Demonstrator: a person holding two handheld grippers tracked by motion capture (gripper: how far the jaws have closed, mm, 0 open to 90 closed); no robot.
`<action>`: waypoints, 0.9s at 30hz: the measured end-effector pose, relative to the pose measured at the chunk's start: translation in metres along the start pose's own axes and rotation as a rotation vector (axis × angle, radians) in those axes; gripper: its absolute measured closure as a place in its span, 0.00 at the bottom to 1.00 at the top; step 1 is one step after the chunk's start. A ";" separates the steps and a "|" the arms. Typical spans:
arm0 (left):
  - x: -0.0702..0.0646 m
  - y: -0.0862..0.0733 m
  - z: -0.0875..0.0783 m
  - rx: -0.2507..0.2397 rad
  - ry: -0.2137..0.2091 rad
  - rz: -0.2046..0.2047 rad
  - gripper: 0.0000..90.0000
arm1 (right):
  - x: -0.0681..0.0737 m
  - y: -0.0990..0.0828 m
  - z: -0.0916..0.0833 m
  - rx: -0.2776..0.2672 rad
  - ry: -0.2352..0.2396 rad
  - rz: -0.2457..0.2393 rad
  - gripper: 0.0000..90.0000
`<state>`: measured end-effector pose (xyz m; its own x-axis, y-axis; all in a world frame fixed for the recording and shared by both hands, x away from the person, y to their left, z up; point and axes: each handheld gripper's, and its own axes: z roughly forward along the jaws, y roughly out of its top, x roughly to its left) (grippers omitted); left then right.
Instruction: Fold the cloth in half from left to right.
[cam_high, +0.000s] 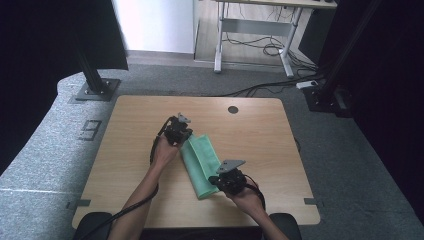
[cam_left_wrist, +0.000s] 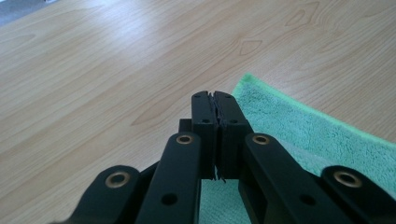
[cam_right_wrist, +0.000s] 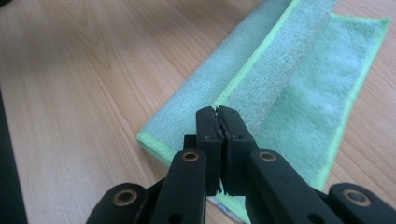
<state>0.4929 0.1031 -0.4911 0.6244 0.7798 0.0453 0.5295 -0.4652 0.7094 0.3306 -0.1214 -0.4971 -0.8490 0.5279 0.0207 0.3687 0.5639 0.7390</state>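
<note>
The folded green cloth (cam_high: 200, 165) runs lengthwise between the hands — left gripper (cam_high: 178, 131) at its far end, right gripper (cam_high: 227, 178) at its near end — both jaws pressed together, pinching nothing.

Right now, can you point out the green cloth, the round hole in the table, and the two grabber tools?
green cloth (cam_high: 201, 161): high view, middle of its folded top.
round hole (cam_high: 233, 109): high view, its dark centre.
left gripper (cam_left_wrist: 213, 95): left gripper view, closed jaw tips.
right gripper (cam_right_wrist: 216, 109): right gripper view, closed jaw tips.
</note>
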 end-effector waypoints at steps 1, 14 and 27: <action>-0.001 0.001 0.001 0.000 -0.002 0.003 0.97 | -0.001 -0.001 -0.001 0.000 0.000 0.002 0.97; -0.010 0.007 0.021 0.021 -0.010 0.021 0.97 | -0.011 -0.014 -0.001 0.010 -0.023 0.033 0.97; -0.014 0.011 0.037 0.043 -0.011 0.037 0.97 | -0.020 -0.022 0.004 0.029 -0.036 0.056 0.96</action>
<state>0.5110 0.0716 -0.5101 0.6502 0.7571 0.0636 0.5297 -0.5117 0.6764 0.3404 -0.1420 -0.5164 -0.8130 0.5811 0.0367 0.4262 0.5508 0.7176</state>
